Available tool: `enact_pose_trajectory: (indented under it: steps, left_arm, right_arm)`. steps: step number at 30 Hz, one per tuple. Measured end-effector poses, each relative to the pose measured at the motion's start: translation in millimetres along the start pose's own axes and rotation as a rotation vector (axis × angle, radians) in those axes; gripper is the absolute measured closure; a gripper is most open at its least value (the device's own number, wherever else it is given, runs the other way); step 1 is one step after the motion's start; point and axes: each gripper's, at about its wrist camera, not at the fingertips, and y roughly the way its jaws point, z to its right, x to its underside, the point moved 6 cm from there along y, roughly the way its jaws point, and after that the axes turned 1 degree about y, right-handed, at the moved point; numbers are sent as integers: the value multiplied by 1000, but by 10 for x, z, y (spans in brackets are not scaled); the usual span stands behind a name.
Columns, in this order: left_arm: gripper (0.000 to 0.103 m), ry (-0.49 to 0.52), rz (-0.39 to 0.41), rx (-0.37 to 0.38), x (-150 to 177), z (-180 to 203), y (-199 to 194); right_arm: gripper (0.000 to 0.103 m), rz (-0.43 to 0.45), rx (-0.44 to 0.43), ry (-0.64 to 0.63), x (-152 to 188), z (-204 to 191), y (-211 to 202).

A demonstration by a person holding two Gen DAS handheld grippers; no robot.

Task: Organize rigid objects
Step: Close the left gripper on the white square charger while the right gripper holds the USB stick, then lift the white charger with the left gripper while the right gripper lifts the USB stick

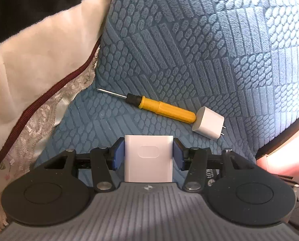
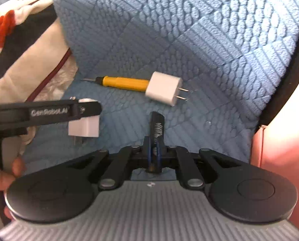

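Left gripper (image 1: pixel 148 156) is clamping a white charger (image 1: pixel 148 158) by its two flat sides, blue pads (image 1: pixel 117 153) pressing square on the smooth plastic. Right gripper (image 2: pixel 154 154) is pinching, nearly fully closed, a thin black sprung part (image 2: pixel 157 128) that I cannot identify. A second charger (image 2: pixel 163 88) is lying on the blue cushion (image 2: pixel 209 40), touching the butt of a yellow screwdriver (image 2: pixel 123 83). All look light, rigid and rather slick; the chargers are best taken across their flat faces, clear of the prongs, and the screwdriver mid-handle. Count: two chargers, one screwdriver, one black part. A pink box (image 2: pixel 280 140) is showing at right.
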Motion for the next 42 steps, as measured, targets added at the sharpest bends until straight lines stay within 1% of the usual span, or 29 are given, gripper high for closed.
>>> enact_pose_trajectory:
  steps: [6, 7, 12, 17, 18, 19, 21, 22, 25, 28, 31, 33, 35, 38, 42]
  left_arm:
    - [47, -17, -26, 5, -25, -42, 40]
    - [46, -20, -33, 4, -24, -42, 51]
    - [46, -49, -53, 12, -24, -73, 93]
    - [45, -75, -61, 23, -30, -108, 119]
    - [44, -82, -63, 27, -25, -116, 122]
    - [44, -89, -65, 29, -19, -120, 124]
    - [44, -93, -66, 30, -17, -119, 130]
    - [44, -92, -66, 30, -17, -119, 131]
    - [44, -89, -66, 30, -18, -131, 125]
    - [43, -84, -65, 27, -14, -132, 124]
    - [43, -73, -64, 24, -6, -124, 118]
    - [42, -60, -63, 22, 1, -102, 123]
    - [39, -41, -62, 22, 8, -73, 132]
    - [38, -15, -56, 11, 27, -41, 136]
    - [38, -5, -44, 2, 40, -30, 147]
  right_arm:
    - [94, -19, 25, 17, -9, 69, 141]
    - [92, -17, 26, 19, -15, 78, 154]
    - [91, -12, 16, 28, -23, 91, 201]
    - [87, -2, 13, 41, -41, 121, 177]
    - [83, -1, 11, 47, -46, 131, 172]
    - [74, 2, 6, 53, -49, 140, 165]
    - [67, 7, -1, 62, -54, 142, 160]
    - [69, 10, -3, 61, -58, 135, 159]
    - [69, 16, -12, 50, -70, 90, 161]
    - [69, -2, -7, 35, -55, 25, 220]
    - [69, -26, 19, -5, -35, -57, 315]
    - [70, -21, 47, -53, -40, -128, 357]
    - [75, -18, 69, -88, -34, -169, 389]
    - [76, -19, 80, -91, -43, -194, 407]
    - [76, -10, 97, -80, -64, -158, 401]
